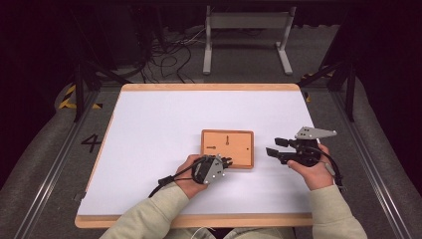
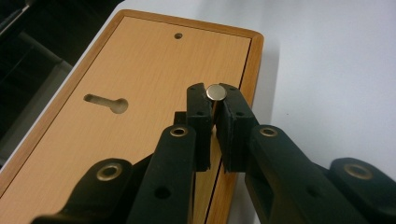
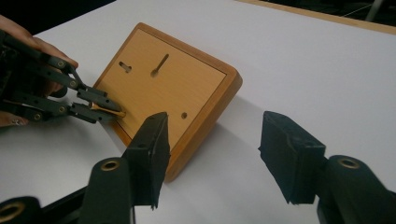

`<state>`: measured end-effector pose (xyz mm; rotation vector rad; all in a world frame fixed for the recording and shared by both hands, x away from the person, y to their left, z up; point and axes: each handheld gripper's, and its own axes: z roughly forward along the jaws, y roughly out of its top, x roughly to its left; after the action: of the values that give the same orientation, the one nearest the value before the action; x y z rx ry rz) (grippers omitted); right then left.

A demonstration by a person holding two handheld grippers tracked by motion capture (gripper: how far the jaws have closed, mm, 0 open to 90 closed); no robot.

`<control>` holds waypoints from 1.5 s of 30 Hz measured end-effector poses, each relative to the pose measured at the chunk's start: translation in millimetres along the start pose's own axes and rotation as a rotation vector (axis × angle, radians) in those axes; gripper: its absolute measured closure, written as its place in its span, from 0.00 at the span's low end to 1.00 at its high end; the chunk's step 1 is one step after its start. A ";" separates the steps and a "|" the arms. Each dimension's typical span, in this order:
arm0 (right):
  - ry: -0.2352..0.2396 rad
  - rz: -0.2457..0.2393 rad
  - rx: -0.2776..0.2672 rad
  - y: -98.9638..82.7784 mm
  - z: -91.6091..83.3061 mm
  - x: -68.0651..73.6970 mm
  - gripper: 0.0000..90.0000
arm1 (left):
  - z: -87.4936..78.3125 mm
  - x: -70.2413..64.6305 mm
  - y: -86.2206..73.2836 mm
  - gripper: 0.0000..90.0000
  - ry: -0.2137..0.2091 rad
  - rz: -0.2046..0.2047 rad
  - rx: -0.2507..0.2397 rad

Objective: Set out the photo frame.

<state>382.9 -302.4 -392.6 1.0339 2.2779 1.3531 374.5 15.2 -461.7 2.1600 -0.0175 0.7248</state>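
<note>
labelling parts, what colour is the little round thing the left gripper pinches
Shiny silver metal, the round head between the left gripper tips; clearest in the left gripper view.

The board (image 1: 234, 148) is light orange wood grain with a darker rim, lying on a white table (image 1: 149, 129) edged in pale wood (both grippers black, sleeves (image 1: 149, 219) beige).

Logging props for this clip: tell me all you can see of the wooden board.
The board is a rectangular wooden plaque with a raised, darker rounded rim around a paler flat face. The face has two keyhole slots and one small round hole. It lies flat on the white table, near its middle. The left gripper is at its near edge, jaws shut on a small shiny metal pin at the board's rim; how the pin is fixed is unclear. The right gripper sits open beside it, apart.
</note>
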 end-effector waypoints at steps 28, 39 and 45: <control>0.106 0.117 0.256 33.5 93.4 -10.5 0.30 | -0.4 -4.3 0.3 0.93 0.019 0.014 0.003; 0.200 0.163 0.290 27.5 117.8 -12.3 0.28 | -0.1 -3.6 -0.1 0.93 0.020 0.007 0.001; 0.226 0.156 0.294 27.5 117.2 -14.6 0.31 | -0.4 -3.9 0.4 0.93 0.019 0.007 0.003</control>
<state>472.0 -229.7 -430.8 1.2272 2.6746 1.2747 370.9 14.3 -463.1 2.1570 -0.0146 0.7495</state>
